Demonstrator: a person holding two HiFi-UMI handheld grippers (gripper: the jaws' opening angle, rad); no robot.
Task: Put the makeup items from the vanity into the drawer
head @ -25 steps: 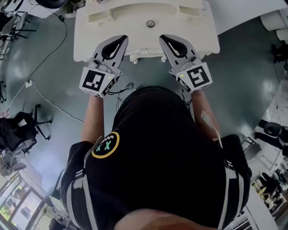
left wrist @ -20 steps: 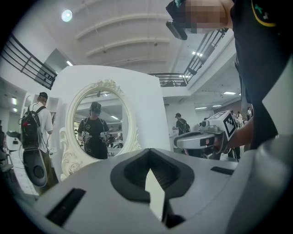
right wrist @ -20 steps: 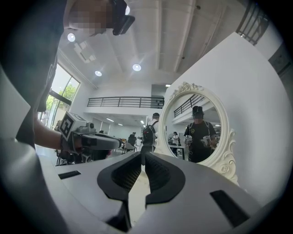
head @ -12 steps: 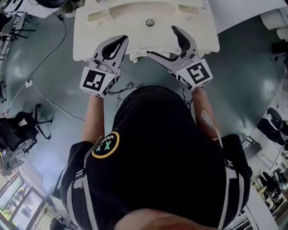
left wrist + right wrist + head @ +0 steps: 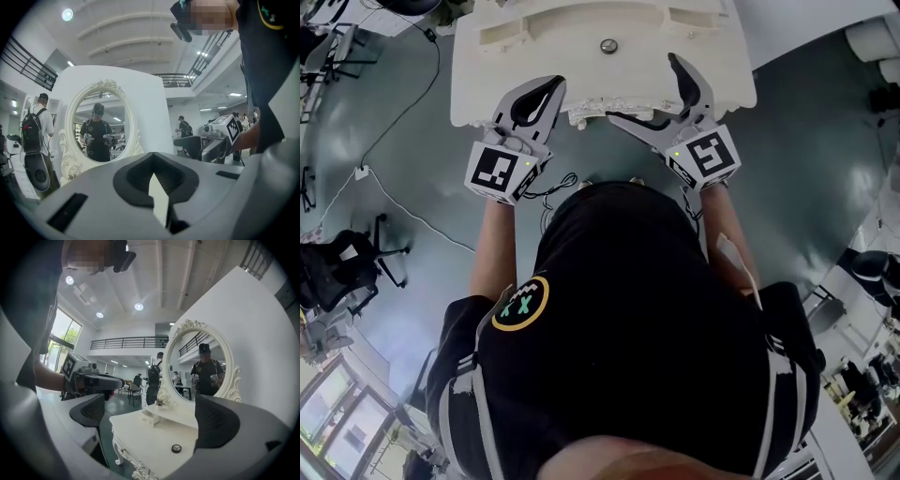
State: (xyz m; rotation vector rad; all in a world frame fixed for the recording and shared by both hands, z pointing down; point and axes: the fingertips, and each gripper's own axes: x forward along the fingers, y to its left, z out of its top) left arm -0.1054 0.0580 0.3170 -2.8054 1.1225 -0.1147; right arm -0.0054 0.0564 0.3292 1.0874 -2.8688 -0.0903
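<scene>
The right gripper has its jaws opening, spread wide with nothing pinched. The small round compact sits on the white vanity just ahead of them, nearer the right-hand jaw. Beside it, the left gripper has its jaws pressed together, empty, facing the oval mirror

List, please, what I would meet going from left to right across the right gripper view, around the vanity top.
left claw → small drawer box → round compact. The oval mirror stands above the last two and overlaps them, so it is left out of the order.
</scene>
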